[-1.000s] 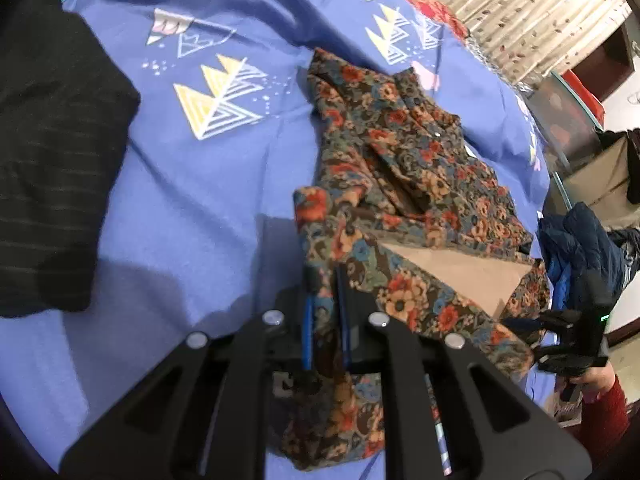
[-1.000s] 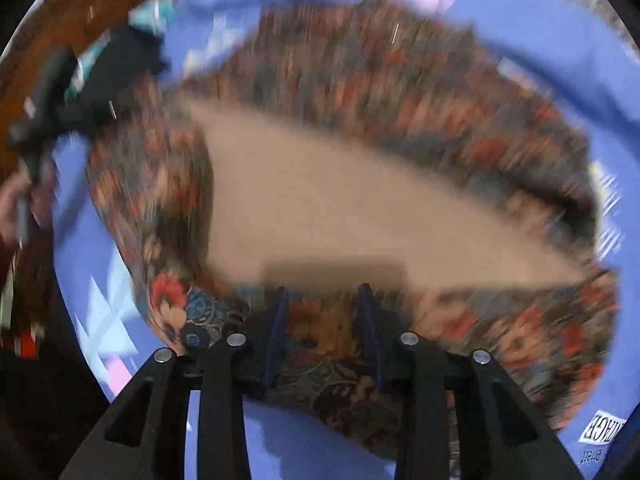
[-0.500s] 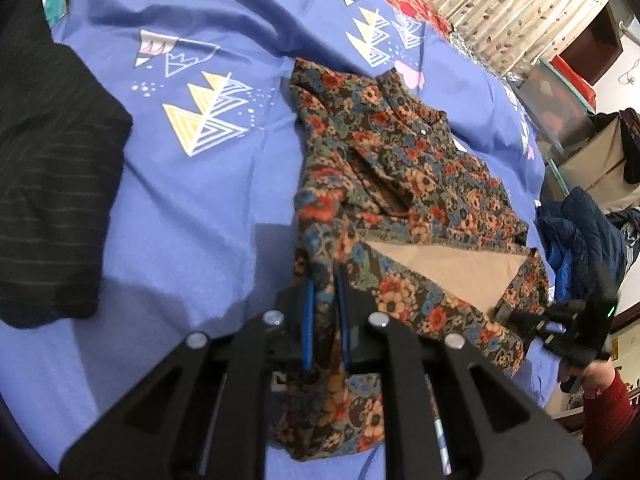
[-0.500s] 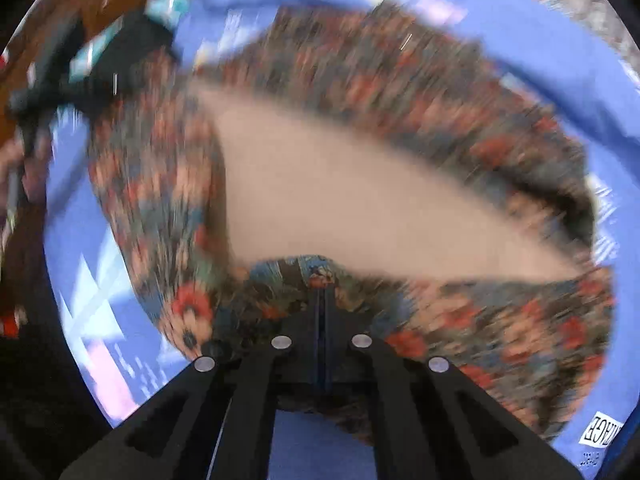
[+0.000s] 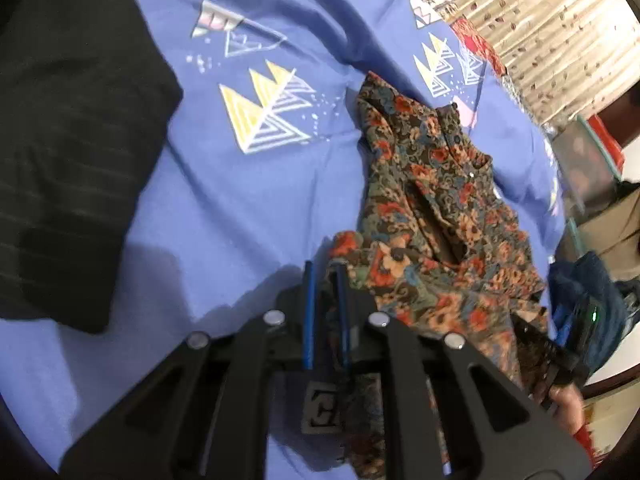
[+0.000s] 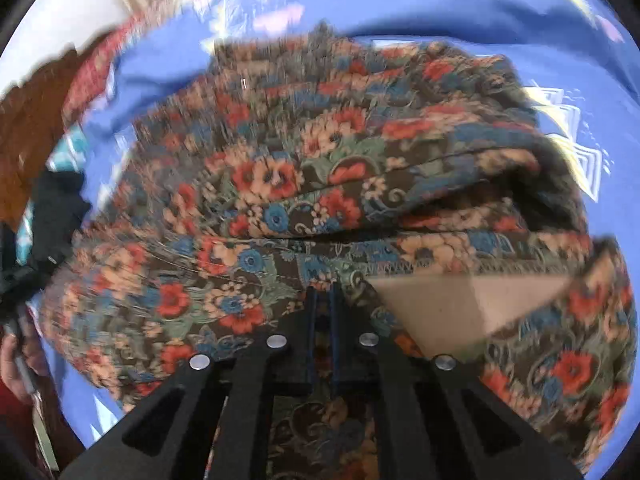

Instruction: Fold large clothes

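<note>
A floral-patterned garment in brown, red and blue lies on a blue bedsheet. My left gripper is shut on the garment's near edge, with cloth pinched between its blue pads. The garment fills the right wrist view, where its tan lining shows at a turned-over corner. My right gripper is shut on the garment's hem. The right gripper also shows in the left wrist view at the far right, holding the garment's other end.
A black striped garment lies on the sheet at the left. A dark blue jacket sits beyond the bed's right edge. Patterned curtains and a storage box stand at the back right.
My right gripper closed from open onto the hem. Both grippers carried the near edge over the garment, so most of the tan lining is now covered by floral cloth.
</note>
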Demonstrator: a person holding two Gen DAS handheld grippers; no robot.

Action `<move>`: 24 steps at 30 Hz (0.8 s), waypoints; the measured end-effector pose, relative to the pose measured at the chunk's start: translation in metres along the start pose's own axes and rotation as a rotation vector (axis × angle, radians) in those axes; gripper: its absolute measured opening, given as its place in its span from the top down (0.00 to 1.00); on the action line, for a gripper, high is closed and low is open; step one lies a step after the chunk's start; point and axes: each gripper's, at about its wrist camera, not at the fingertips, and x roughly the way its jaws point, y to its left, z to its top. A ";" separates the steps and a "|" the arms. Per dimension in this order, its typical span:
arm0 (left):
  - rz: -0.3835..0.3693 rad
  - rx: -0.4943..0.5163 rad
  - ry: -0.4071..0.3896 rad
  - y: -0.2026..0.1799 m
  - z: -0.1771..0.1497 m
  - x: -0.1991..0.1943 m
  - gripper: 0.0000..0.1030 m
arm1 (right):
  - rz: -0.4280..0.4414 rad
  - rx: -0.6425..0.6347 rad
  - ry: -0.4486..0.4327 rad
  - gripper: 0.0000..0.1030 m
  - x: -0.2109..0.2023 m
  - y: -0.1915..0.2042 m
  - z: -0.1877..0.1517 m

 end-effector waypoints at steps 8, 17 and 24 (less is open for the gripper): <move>-0.095 0.037 -0.085 -0.008 0.008 -0.056 0.90 | 0.008 0.024 -0.154 0.54 -0.080 0.002 -0.032; 0.041 0.227 0.138 -0.050 -0.047 -0.037 0.74 | -0.152 0.052 -0.140 0.23 -0.081 -0.015 -0.080; 0.169 0.350 0.090 -0.061 -0.045 0.005 0.99 | -0.296 0.128 -0.157 0.23 -0.075 -0.048 -0.083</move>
